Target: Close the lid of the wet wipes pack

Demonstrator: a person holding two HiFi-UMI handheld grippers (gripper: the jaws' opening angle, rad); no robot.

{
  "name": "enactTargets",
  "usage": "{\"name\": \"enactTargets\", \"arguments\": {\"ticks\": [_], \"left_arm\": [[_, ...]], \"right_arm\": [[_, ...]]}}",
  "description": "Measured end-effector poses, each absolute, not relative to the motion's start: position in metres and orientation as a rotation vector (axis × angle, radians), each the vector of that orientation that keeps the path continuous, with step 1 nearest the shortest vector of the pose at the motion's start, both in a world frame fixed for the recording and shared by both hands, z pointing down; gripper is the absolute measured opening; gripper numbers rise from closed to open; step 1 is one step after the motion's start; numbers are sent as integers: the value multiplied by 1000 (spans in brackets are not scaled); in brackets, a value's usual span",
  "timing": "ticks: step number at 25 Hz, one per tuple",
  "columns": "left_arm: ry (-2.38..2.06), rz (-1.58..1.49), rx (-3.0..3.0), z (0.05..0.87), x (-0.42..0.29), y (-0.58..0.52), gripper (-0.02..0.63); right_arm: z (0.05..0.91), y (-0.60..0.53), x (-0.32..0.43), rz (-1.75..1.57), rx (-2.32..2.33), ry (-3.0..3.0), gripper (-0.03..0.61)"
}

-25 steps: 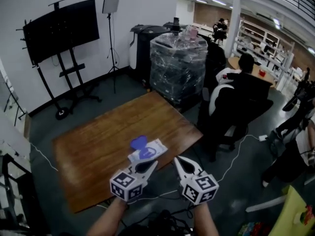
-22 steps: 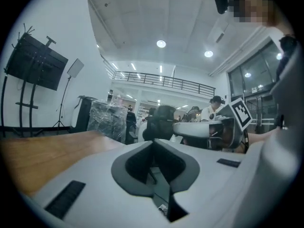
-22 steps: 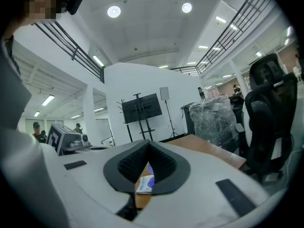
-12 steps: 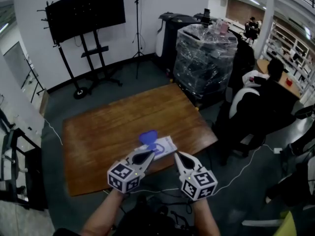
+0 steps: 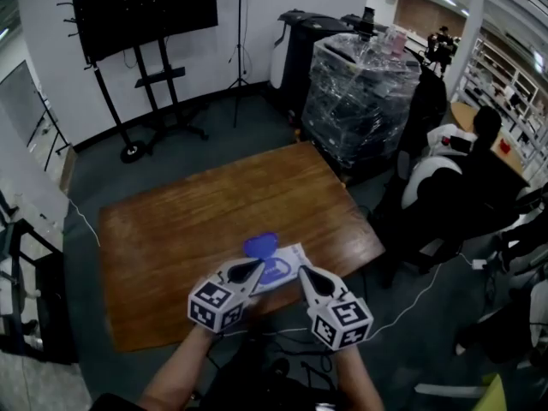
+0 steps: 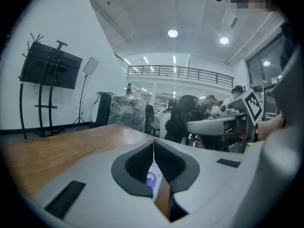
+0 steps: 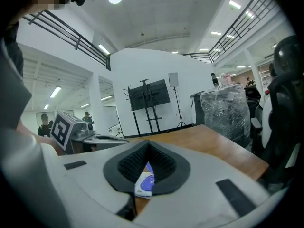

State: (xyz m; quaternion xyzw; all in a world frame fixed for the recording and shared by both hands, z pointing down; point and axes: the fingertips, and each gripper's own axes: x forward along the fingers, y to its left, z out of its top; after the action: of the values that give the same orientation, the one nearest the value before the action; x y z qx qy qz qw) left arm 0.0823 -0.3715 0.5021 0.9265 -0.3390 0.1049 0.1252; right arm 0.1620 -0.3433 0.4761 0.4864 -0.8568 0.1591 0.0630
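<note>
Wooden table held the wet wipes pack, lid up. Left claw and right claw, both closed and empty, hovered near it. Likely the approach; next, push the lid down.

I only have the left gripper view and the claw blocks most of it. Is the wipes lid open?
Observer: Yes. The head view shows the blue lid flipped up off the pack.
Operator: Where does the pack lie?
Observer: Flat on the table, near its near edge.
Operator: And the right claw?
Observer: The right claw is shut and empty, with its tip by the pack's near right corner.
</note>
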Motion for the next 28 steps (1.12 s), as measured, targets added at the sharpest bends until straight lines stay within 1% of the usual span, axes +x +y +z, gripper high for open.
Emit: {"name": "enactTargets", "arguments": {"ticks": [5, 6, 8, 11, 14, 16, 19, 21, 25, 28], "left_arm": [[-964, 382, 2663, 538, 71, -402, 7], [-962, 399, 2649, 545, 69, -408, 26], [-964, 438, 2625, 561, 65, -421, 91], [-971, 473, 2599, 581, 63, -444, 159], [-962, 483, 2563, 595, 59, -463, 208], [-934, 509, 2536, 607, 60, -472, 220], [-902, 540, 2503, 625, 61, -482, 265], [-883, 548, 2481, 635, 62, -486, 282], [-807, 567, 2445, 649, 69, -484, 282], [-775, 551, 2457, 643, 72, -480, 282]], "right_arm": [[492, -362, 149, 487, 1443, -2549, 11], [496, -365, 147, 493, 1435, -2545, 11], [505, -370, 145, 513, 1425, -2534, 11], [516, -375, 147, 543, 1435, -2502, 11], [522, -380, 146, 565, 1443, -2477, 11], [524, -381, 149, 575, 1456, -2453, 11], [529, -383, 156, 584, 1474, -2422, 11], [531, -383, 161, 590, 1489, -2403, 11], [535, -380, 167, 607, 1504, -2382, 11], [534, -380, 167, 612, 1513, -2379, 11]]}}
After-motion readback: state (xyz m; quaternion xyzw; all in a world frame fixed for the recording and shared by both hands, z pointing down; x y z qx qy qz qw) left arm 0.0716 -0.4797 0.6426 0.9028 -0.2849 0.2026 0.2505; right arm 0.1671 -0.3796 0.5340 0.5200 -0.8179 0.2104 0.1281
